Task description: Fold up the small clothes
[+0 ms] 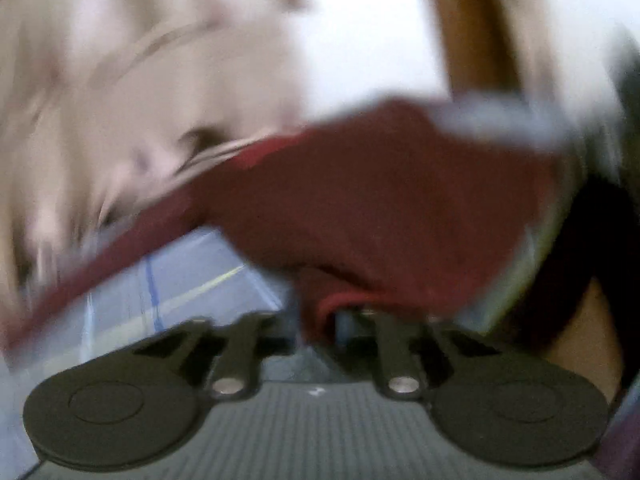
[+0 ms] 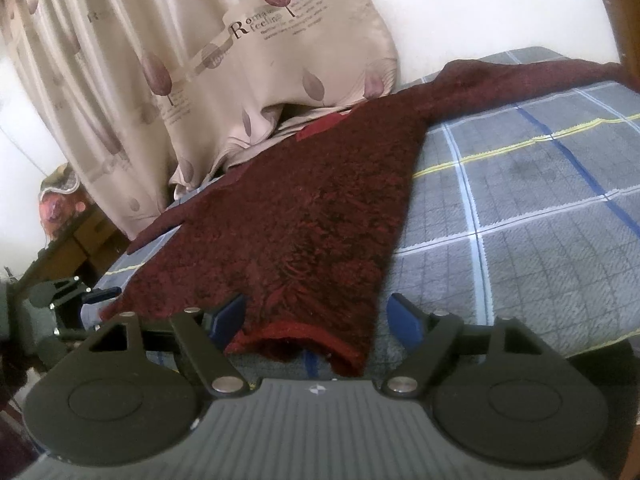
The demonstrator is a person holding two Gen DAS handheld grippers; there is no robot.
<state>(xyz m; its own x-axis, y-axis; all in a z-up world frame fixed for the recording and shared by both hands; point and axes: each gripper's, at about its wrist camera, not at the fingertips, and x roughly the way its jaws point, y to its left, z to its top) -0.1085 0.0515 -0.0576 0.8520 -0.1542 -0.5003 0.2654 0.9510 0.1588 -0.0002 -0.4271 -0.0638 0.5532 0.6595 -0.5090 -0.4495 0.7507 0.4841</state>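
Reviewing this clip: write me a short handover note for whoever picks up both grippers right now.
Left gripper: jaws shut on a fold of the dark red fuzzy knit sweater; that view is blurred.
Right gripper: jaws open, straddling the sweater's hem without pinching it.
Sweater: spread flat on the grey plaid bedspread, one sleeve stretched toward the far corner, collar end by the beige leaf-print curtain.
Done: garment laid out. No finished fold is visible.
Left: probably grip the hem with the right, then fold sleeves and body.
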